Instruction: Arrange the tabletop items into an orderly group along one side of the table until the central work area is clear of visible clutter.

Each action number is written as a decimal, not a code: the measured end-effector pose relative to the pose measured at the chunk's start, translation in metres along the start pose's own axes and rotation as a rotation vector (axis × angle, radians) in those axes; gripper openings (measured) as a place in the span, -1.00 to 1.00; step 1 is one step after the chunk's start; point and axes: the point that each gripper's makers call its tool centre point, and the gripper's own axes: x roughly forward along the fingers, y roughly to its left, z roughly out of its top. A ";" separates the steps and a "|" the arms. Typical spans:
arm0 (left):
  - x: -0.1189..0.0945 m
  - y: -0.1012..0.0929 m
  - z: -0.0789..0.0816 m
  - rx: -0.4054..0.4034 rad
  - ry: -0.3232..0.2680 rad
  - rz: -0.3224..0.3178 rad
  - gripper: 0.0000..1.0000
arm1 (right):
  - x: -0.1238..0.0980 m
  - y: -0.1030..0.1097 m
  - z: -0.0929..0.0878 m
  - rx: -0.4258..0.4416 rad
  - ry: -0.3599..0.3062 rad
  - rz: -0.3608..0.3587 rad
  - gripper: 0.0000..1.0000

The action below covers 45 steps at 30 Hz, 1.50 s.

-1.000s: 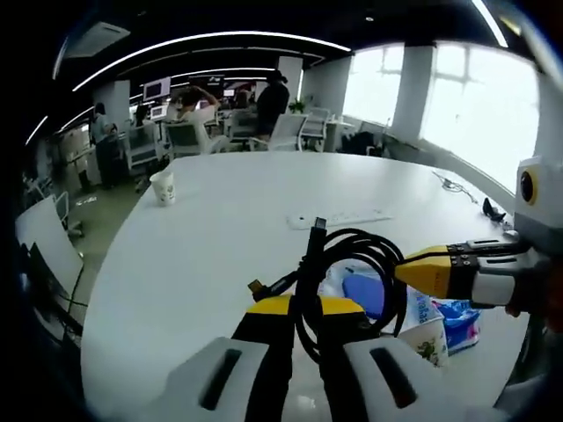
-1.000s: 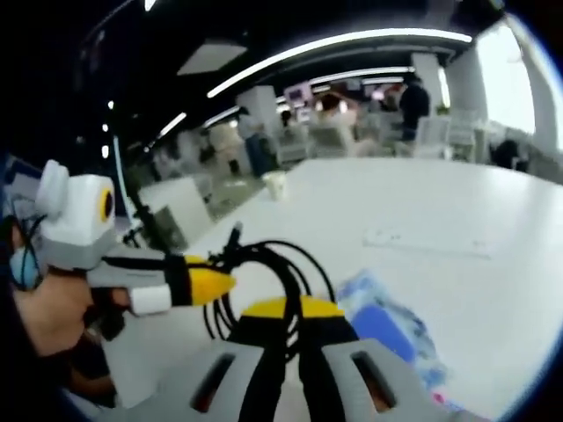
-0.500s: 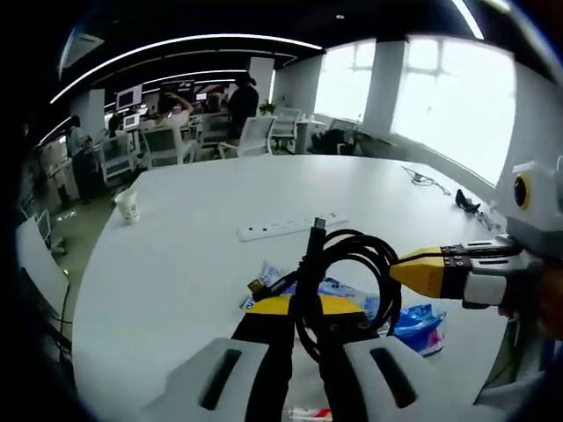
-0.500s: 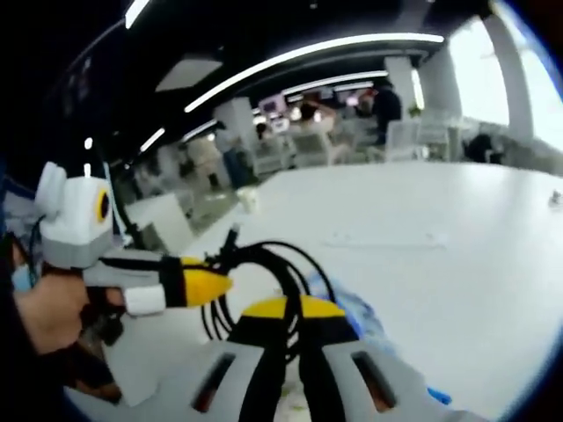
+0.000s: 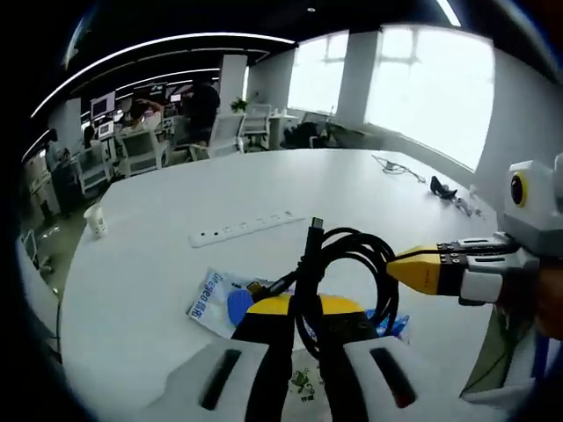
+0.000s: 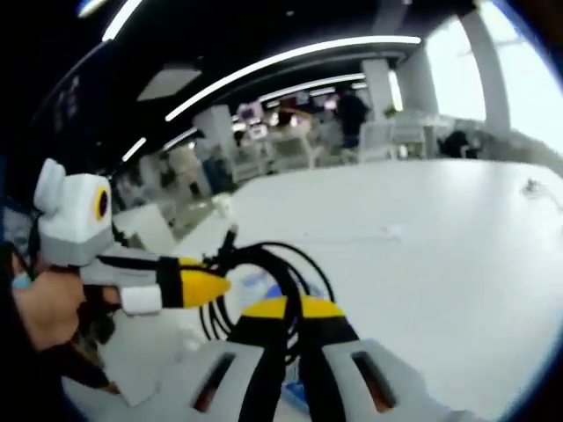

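Both the left gripper and the right gripper are clenched on the coiled black cable, lifted off the tabletop, probably to keep the loops bundled for carrying aside. The left gripper view also shows a blue packet below the left gripper and a power strip ahead.

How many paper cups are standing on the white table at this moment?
1: a paper cup near the table's far-left edge in the left gripper view, also faint in the right gripper view. Others may hide behind the coiled black cable.
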 end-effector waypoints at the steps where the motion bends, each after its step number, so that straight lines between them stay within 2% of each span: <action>1: 0.003 -0.007 0.000 0.004 0.003 -0.009 -0.84 | -0.004 -0.006 -0.001 0.002 0.000 -0.009 -1.00; 9: 0.027 -0.060 -0.004 0.024 0.034 -0.086 -0.84 | -0.036 -0.052 -0.012 0.036 -0.007 -0.084 -1.00; 18: 0.054 -0.108 -0.014 0.044 0.082 -0.161 -0.84 | -0.066 -0.098 -0.030 0.090 -0.003 -0.164 -1.00; 24: 0.067 -0.131 -0.021 0.041 0.112 -0.204 -0.84 | -0.080 -0.119 -0.039 0.112 0.003 -0.204 -1.00; 31: 0.080 -0.159 -0.039 0.028 0.160 -0.242 -0.84 | -0.093 -0.143 -0.056 0.129 0.031 -0.246 -1.00; 38: 0.096 -0.179 -0.064 0.030 0.216 -0.267 -0.83 | -0.099 -0.164 -0.086 0.153 0.080 -0.275 -1.00; 45: 0.110 -0.188 -0.085 0.034 0.261 -0.268 -0.83 | -0.098 -0.177 -0.110 0.169 0.127 -0.280 -1.00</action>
